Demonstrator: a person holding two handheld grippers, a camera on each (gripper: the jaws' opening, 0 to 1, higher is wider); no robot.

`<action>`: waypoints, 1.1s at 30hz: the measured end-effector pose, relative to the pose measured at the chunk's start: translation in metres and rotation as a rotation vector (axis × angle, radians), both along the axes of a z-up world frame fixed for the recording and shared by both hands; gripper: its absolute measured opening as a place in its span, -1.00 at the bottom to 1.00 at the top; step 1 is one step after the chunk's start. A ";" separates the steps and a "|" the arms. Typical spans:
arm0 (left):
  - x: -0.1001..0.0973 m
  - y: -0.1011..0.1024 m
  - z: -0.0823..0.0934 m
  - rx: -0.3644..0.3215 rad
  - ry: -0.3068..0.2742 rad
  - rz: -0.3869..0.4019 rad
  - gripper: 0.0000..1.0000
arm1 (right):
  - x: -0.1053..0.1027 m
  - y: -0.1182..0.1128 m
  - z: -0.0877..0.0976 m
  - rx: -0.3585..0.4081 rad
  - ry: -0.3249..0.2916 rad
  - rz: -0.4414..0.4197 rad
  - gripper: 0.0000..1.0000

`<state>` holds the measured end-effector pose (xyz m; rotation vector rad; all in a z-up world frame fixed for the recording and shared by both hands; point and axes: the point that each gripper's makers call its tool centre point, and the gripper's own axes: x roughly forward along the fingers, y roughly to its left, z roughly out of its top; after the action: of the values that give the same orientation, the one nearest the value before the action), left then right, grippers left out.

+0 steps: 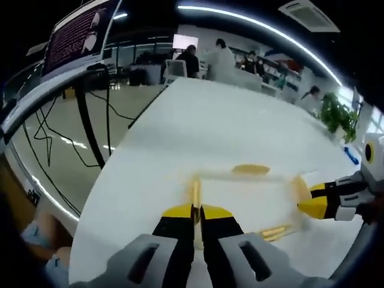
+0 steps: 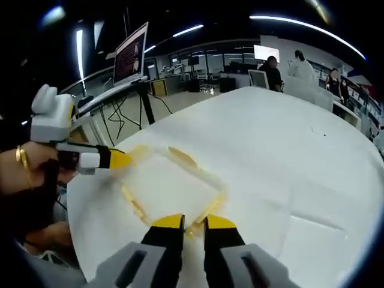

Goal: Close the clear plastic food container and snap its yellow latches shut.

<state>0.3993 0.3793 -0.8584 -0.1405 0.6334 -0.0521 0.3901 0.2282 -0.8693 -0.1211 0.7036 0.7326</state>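
Observation:
The clear plastic container (image 1: 243, 198) (image 2: 171, 180) lies flat on the white table (image 1: 228, 126) (image 2: 288, 150) with its lid on. Yellow latches run along its sides. In the left gripper view my left gripper (image 1: 197, 211) is shut, its yellow tips set against the near-side latch (image 1: 195, 191). The right gripper (image 1: 307, 201) comes in from the right, touching the opposite latch (image 1: 298, 187). In the right gripper view my right gripper (image 2: 195, 222) has its jaws close together at a corner latch (image 2: 210, 209). The left gripper (image 2: 120, 159) reaches in from the left to the far latch (image 2: 138, 150).
The table edge (image 1: 114, 174) drops off beside the container. A laptop on a stand (image 1: 78, 30) (image 2: 131, 54) with dangling cables stands past that edge. People sit at the table's far end (image 1: 204, 60). A plant (image 1: 337, 114) is at the far right. A hand with a bracelet (image 2: 24, 159) holds the left gripper.

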 end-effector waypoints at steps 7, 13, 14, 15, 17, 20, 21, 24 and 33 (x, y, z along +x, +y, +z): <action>-0.003 -0.002 0.001 0.011 0.005 -0.023 -1.00 | 0.003 -0.003 0.005 0.001 -0.020 -0.025 -0.89; -0.007 -0.004 0.002 0.010 0.015 -0.023 -0.99 | 0.008 -0.006 0.014 0.012 -0.027 -0.053 -0.92; -0.008 -0.005 0.003 0.006 0.012 -0.024 -0.99 | 0.009 -0.007 0.015 0.014 -0.027 -0.057 -0.92; -0.008 -0.005 0.005 0.004 0.009 -0.026 -0.99 | 0.009 -0.008 0.016 0.022 -0.025 -0.064 -0.93; -0.007 -0.006 0.009 0.005 0.002 -0.038 -0.99 | 0.010 -0.009 0.018 0.025 -0.029 -0.066 -0.93; -0.005 -0.007 0.017 0.006 -0.012 -0.047 -0.99 | 0.011 -0.010 0.022 0.029 -0.034 -0.067 -0.93; -0.004 -0.007 0.020 0.002 -0.015 -0.046 -0.99 | 0.012 -0.010 0.024 0.033 -0.036 -0.069 -0.93; -0.004 -0.008 0.026 -0.001 -0.004 -0.043 -0.99 | 0.014 -0.011 0.030 0.042 -0.043 -0.075 -0.94; -0.001 -0.016 0.045 0.000 -0.034 -0.054 -0.99 | 0.020 -0.019 0.047 0.065 -0.061 -0.102 -0.95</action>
<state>0.3979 0.3632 -0.8133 -0.1223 0.6029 -0.1063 0.4098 0.2096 -0.8222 -0.0473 0.6223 0.6511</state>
